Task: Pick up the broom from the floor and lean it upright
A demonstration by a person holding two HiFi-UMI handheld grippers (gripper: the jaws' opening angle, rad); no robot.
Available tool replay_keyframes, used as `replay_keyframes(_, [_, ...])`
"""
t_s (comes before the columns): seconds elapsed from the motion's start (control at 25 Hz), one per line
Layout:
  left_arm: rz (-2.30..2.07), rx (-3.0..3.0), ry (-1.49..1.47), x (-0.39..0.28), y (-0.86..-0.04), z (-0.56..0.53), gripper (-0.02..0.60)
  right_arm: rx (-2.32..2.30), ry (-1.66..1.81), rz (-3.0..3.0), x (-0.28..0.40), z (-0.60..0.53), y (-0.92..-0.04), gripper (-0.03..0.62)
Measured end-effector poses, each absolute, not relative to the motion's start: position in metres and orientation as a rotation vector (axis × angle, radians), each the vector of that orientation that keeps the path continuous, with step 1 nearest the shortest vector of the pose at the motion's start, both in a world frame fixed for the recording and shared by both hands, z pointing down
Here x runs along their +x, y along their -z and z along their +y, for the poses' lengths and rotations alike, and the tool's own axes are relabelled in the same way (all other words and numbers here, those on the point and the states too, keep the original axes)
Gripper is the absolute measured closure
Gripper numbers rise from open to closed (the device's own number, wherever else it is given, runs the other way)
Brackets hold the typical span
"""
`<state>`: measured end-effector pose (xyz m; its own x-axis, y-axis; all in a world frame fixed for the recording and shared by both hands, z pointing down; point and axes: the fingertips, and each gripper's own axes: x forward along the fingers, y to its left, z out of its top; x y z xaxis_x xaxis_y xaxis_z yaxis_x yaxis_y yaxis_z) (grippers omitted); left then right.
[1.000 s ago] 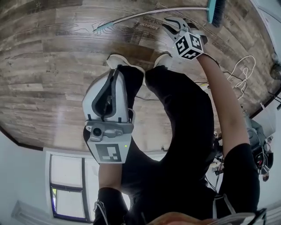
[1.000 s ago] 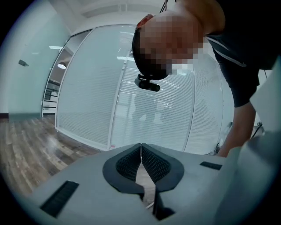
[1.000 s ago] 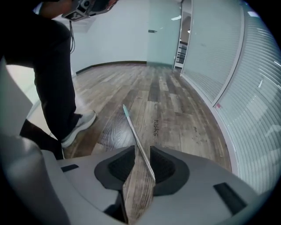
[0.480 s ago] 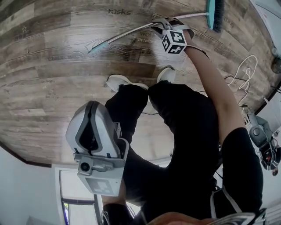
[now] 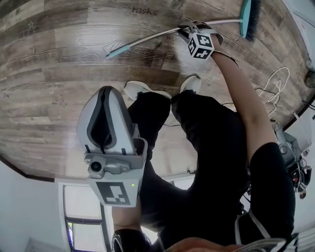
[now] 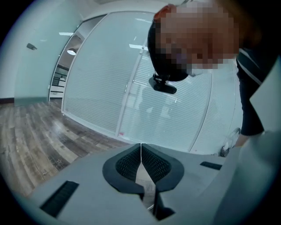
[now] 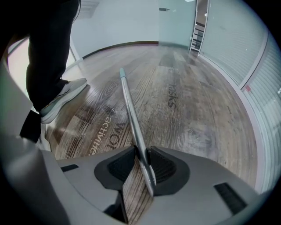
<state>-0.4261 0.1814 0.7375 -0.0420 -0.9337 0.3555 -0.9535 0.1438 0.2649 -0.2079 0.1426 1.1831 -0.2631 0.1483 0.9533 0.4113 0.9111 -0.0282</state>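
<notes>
Head view first: we're looking down at a wood-plank floor point(image 5: 49, 74) with white lettering printed on it. "tasks" point(image 5: 145, 10) is showing clearly near the top, but the word next to the broom is coming out too small for us to read. The broom point(image 5: 147, 38) is lying flat on the floor, teal tip to the left and brush head at the upper right. The right gripper point(image 5: 189, 28) is sitting down over its handle, while the left gripper point(image 5: 105, 93) is hanging close to the camera beside the legs.

Left gripper view: its jaws are pressing together with nothing between them, and a glass wall with blinds point(image 6: 175, 114) is filling the background.

Right gripper view: the jaws are standing apart and straddling the handle, not squeezing it. We're reading "tasks" again here, plus what looks like "activities" and a cut-off "WOR" near a shoe point(image 7: 61, 99).
</notes>
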Motion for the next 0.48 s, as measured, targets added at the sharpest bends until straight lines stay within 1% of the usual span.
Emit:
replay_keyframes(0.12, [-1.979,1.800,-0.169,-0.419,-0.765,0.173,0.561,-0.401,0.266,-1.819,-0.208,0.140,-1.186,0.480])
replay_keyframes(0.32, [-2.017,1.836,-0.227,-0.405,-0.801,0.155,0.561,-0.407,0.258,-1.772,-0.203,0.142,-1.182,0.483])
replay_keyframes(0.4, [-2.002,1.860,-0.266,-0.397,-0.813,0.144,0.561,-0.409,0.253,-1.772,-0.205,0.144,-1.170,0.487])
replay_keyframes(0.48, [-1.982,1.841,-0.245,-0.390,-0.814,0.137,0.561,-0.406,0.224,-1.802,-0.210,0.148,-1.151,0.487])
